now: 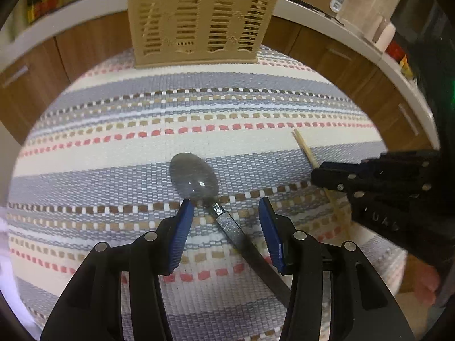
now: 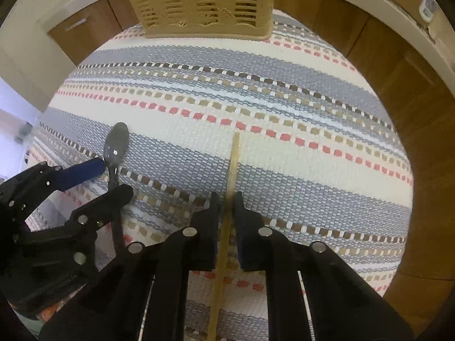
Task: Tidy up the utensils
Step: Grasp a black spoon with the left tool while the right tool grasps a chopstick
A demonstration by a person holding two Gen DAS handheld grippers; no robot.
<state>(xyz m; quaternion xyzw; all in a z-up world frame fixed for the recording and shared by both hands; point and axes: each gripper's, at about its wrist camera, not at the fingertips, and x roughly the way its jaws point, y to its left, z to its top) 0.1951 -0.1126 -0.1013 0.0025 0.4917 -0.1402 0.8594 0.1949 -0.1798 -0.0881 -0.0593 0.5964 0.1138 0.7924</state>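
Note:
A metal spoon [image 1: 194, 177] with a dark handle lies on the striped woven mat [image 1: 227, 113]. My left gripper [image 1: 226, 209] hangs low over it and is open. The spoon's neck lies between the blue pads [image 1: 183, 221], which stand clear of it on both sides. A wooden chopstick [image 2: 234, 164] lies lengthwise on the mat, and my right gripper [image 2: 226, 199] is shut on it, near its middle. The right wrist view also shows the spoon [image 2: 115, 142] and the left gripper [image 2: 109, 177] at the left. The right gripper [image 1: 327, 176] reaches in from the right of the left wrist view, over the chopstick [image 1: 305, 150].
A beige slotted utensil holder [image 1: 199, 17] stands upright at the mat's far edge, and the right wrist view shows the same holder [image 2: 199, 0]. Behind it run wooden cabinets [image 1: 85, 48] under a white counter with pots and small items. Open mat lies between holder and utensils.

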